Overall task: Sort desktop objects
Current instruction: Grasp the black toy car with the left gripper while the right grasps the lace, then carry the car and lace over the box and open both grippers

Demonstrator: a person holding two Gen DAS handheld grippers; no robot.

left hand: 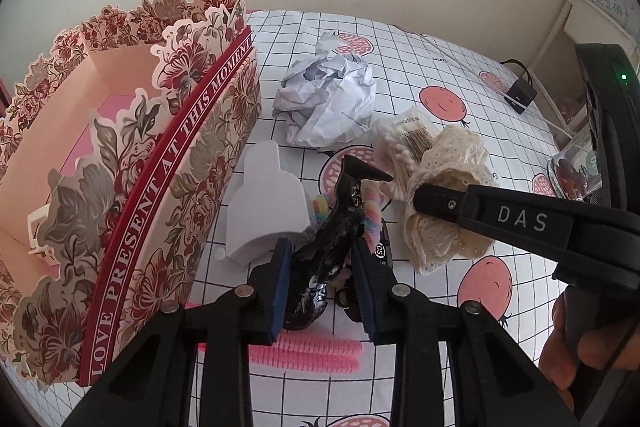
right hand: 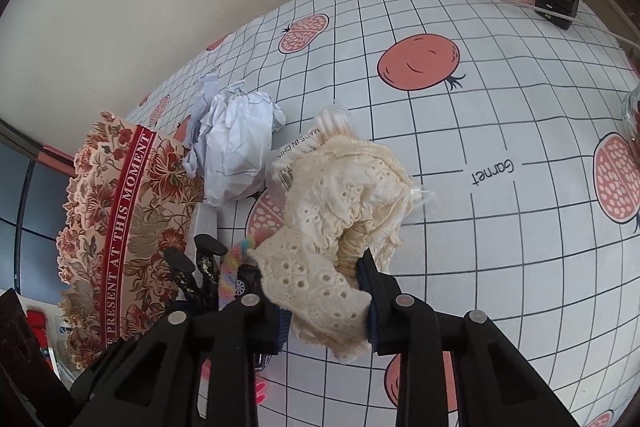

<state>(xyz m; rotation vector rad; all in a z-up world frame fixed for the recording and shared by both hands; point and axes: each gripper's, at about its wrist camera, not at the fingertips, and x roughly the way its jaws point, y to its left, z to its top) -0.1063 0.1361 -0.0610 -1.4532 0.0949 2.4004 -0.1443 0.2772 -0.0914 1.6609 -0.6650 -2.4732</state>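
Observation:
My left gripper (left hand: pixel 322 259) is shut on a black glossy hair clip (left hand: pixel 338 227) and holds it just right of the floral gift box (left hand: pixel 132 163). My right gripper (right hand: pixel 324 291) is shut on a cream lace scrunchie (right hand: pixel 340 211), which also shows in the left wrist view (left hand: pixel 448 203). A crumpled white paper ball (left hand: pixel 328 99) lies behind, and it also shows in the right wrist view (right hand: pixel 236 151). A bag of cotton swabs (left hand: pixel 404 135) lies under the scrunchie. A white foam block (left hand: pixel 268 211) stands by the box.
Pink hair rollers (left hand: pixel 308 351) and a rainbow fuzzy tie (left hand: pixel 372 211) lie under my left gripper. A black adapter (right hand: pixel 556 1) with a cable sits far right. A glass bowl (left hand: pixel 572 171) stands at the right edge. The tablecloth (right hand: pixel 480 107) is checked with pomegranates.

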